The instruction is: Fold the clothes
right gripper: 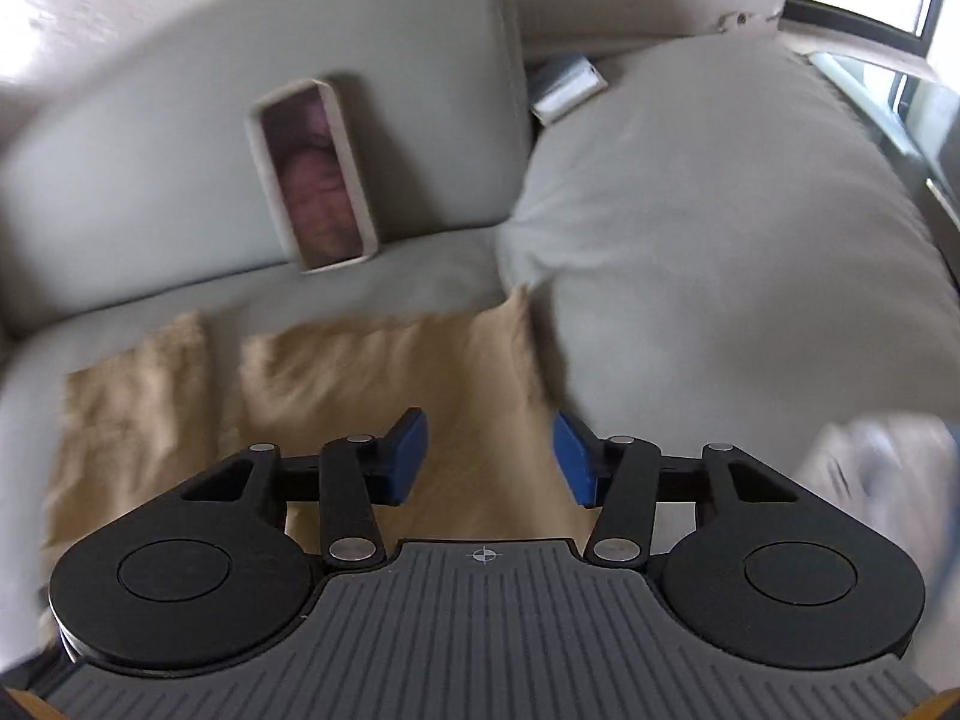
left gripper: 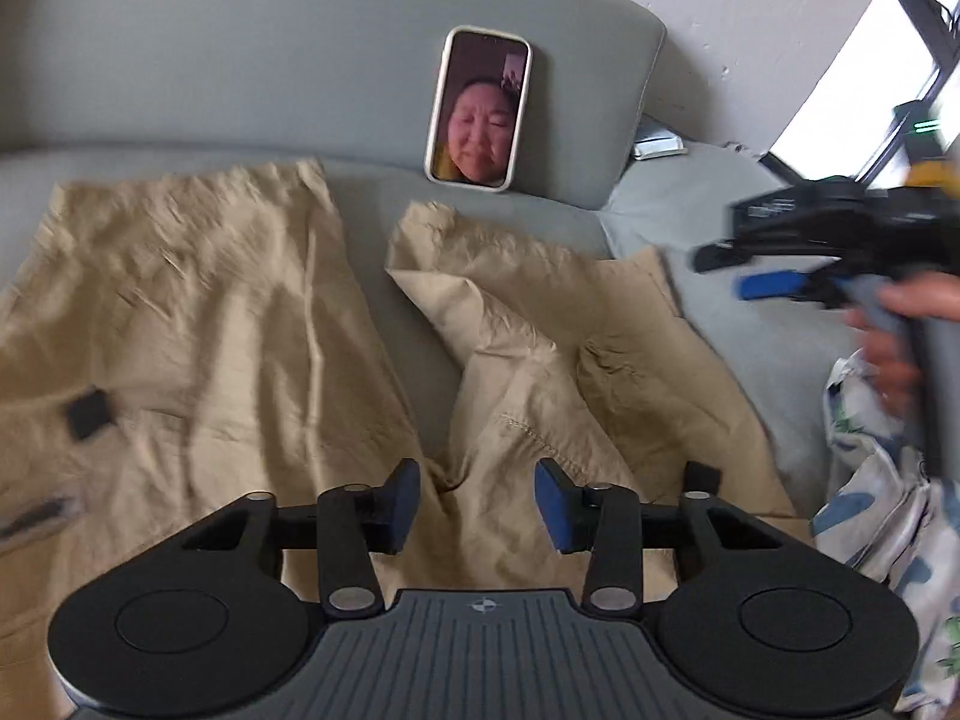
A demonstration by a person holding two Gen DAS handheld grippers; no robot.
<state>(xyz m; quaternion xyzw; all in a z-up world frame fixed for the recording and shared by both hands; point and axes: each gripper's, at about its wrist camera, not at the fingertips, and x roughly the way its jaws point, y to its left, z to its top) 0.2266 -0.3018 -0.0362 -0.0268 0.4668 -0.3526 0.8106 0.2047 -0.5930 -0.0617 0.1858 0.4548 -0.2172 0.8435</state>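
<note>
Tan trousers (left gripper: pixel 210 324) lie spread on the grey sofa (left gripper: pixel 240 60), their two legs reaching toward the phone (left gripper: pixel 478 109) propped against the sofa's backrest. The left hand-held gripper (left gripper: pixel 477 501) hovers over the trousers near the crotch, jaws wide apart and holding nothing. The right hand-held gripper (right gripper: pixel 489 456) hangs above the trouser leg beside the grey pillow (right gripper: pixel 720 228), jaws likewise wide apart and empty. A patterned blue-and-white cloth (left gripper: pixel 888 498) lies just beside the trousers.

Wrinkled tan trousers (left gripper: pixel 252 324), legs spread apart on grey sofa (left gripper: pixel 240 60)
</note>
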